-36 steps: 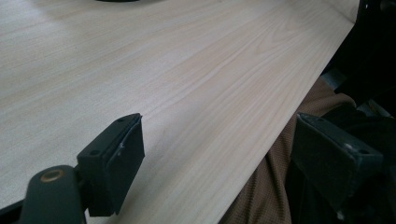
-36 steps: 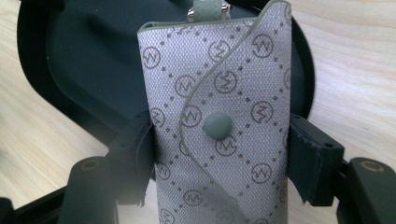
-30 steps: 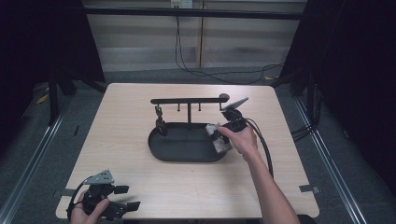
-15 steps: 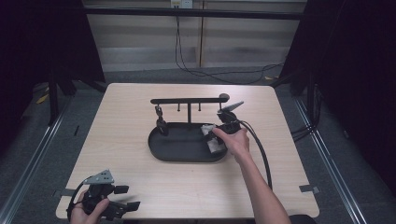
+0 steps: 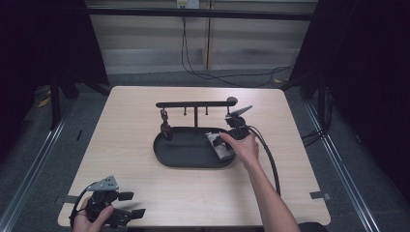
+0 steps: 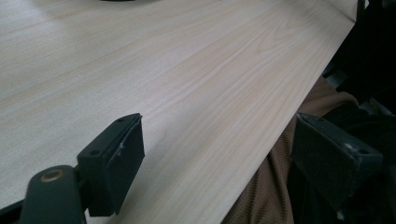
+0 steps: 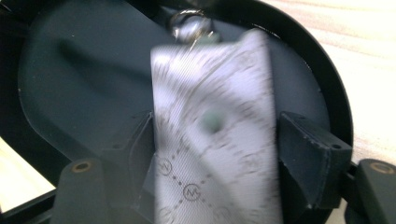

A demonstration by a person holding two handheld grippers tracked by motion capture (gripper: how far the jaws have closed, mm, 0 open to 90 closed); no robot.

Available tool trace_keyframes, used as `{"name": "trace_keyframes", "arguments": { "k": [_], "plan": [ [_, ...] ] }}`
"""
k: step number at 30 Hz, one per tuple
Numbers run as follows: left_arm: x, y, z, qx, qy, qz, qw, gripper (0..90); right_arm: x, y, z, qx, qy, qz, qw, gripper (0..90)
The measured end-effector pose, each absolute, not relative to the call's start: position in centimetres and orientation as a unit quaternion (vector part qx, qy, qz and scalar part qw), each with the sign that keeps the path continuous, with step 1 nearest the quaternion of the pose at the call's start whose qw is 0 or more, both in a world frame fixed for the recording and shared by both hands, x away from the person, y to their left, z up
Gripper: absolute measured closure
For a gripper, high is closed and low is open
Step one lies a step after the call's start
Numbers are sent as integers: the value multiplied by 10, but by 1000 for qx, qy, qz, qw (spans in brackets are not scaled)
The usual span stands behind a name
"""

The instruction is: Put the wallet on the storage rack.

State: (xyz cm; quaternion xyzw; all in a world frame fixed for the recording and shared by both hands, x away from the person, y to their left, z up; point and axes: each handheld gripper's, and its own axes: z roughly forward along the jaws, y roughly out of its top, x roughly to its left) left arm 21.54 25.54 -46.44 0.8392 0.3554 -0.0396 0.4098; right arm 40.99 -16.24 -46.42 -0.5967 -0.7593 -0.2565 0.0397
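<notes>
- Dark curtains frame the pale wooden worktop (image 5: 145,145), where a black oval tray (image 5: 180,153) sits mid-frame under a hook rack (image 5: 196,104).
- Right hand-held gripper (image 7: 212,140) straddles a grey patterned pouch (image 7: 217,135) lying at the tray's right end (image 5: 216,146); its jaws have just been opening, the pouch between them with the pads slack beside it — released rather than clamped, as far as the blur shows.
- Pouch's long axis runs straight away from that hand-held gripper, its ring (image 7: 189,23) at the far, upper end.
- Left hand-held gripper (image 5: 126,209) rests spread wide at the lower left edge — well apart, so the right hand is far nearer.
</notes>
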Motion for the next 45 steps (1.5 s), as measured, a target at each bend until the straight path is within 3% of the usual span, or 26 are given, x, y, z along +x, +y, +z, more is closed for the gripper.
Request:
{"name": "trace_keyframes", "arguments": {
  "k": [23,45],
  "plan": [
    [218,258,-465,832,370,-37,412,175,373,-198,-441,-557,-764,-326,-1,204],
    [218,263,-464,823,393,-18,411,176,300,-239,-442,-536,-755,-375,-48,222]
  ]
}}
